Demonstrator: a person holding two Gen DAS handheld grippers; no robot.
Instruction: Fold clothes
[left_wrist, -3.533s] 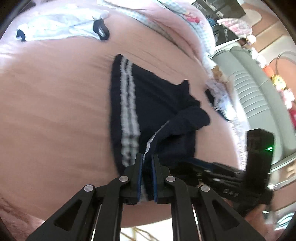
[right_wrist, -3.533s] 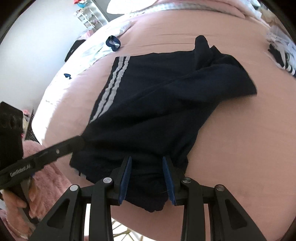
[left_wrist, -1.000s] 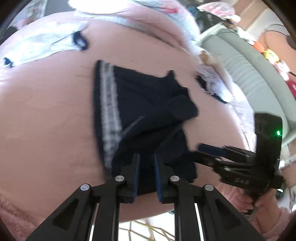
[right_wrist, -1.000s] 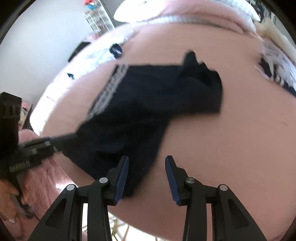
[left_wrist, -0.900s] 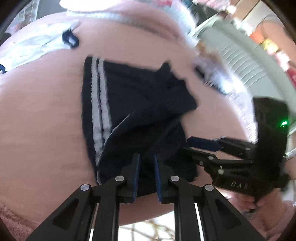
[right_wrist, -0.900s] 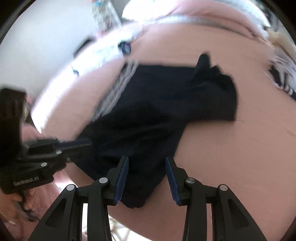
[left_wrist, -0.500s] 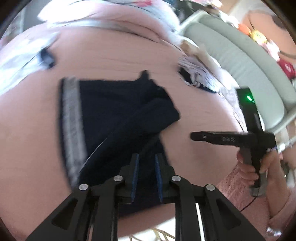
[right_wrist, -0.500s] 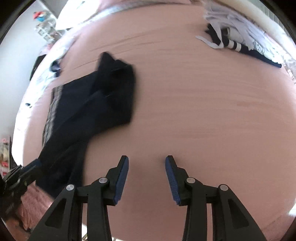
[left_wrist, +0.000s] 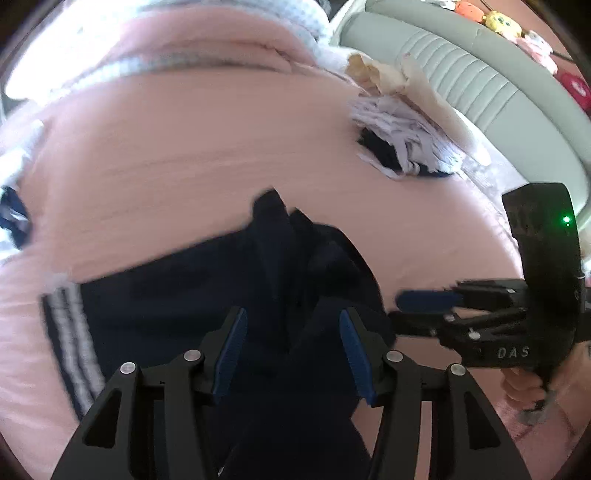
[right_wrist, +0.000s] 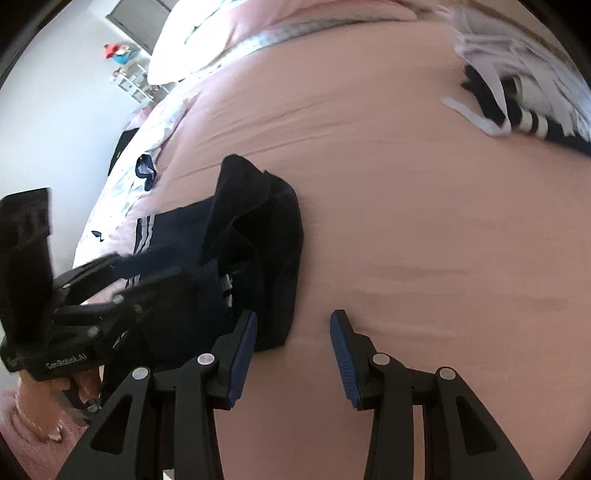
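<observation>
The navy garment (right_wrist: 255, 236) lies partly doubled over on the pink bed (right_wrist: 424, 229), with the left claw (left_wrist: 291, 350) wide above its near edge and the right claw (right_wrist: 291, 354) wide beside it, likely poised to regrip.

Black tongs (left_wrist: 291, 347), blue pads (left_wrist: 229, 343) (silver screws).

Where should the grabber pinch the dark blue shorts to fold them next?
Probably the bunched right edge of the navy shorts, coming from the bare pink bed side. There the cloth stands up in thick folds, and the open right gripper is already beside it.
</observation>
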